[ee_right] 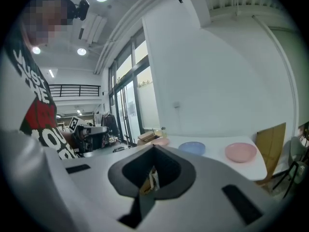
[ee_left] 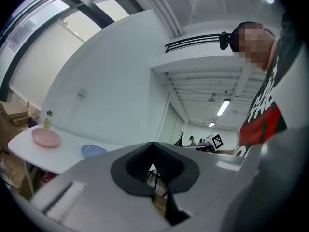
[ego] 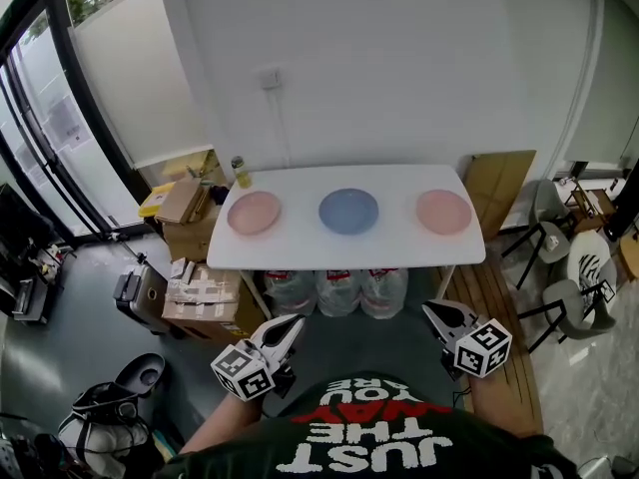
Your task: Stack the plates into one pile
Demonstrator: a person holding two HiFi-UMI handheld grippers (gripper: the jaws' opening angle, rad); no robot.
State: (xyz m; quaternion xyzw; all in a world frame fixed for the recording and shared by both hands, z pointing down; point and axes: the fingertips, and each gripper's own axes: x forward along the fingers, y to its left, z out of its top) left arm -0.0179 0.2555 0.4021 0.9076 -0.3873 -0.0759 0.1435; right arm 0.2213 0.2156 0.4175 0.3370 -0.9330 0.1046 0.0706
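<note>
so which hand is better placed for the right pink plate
Right, probably: the right tongs are on that side, nearer the right pink plate; the left tongs are farther over. Both shut, empty.

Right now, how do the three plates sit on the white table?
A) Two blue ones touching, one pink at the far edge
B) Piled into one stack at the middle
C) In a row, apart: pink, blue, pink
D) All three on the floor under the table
C: the left pink plate, blue plate and right pink plate lie apart in a row on the white table, none stacked.
</note>
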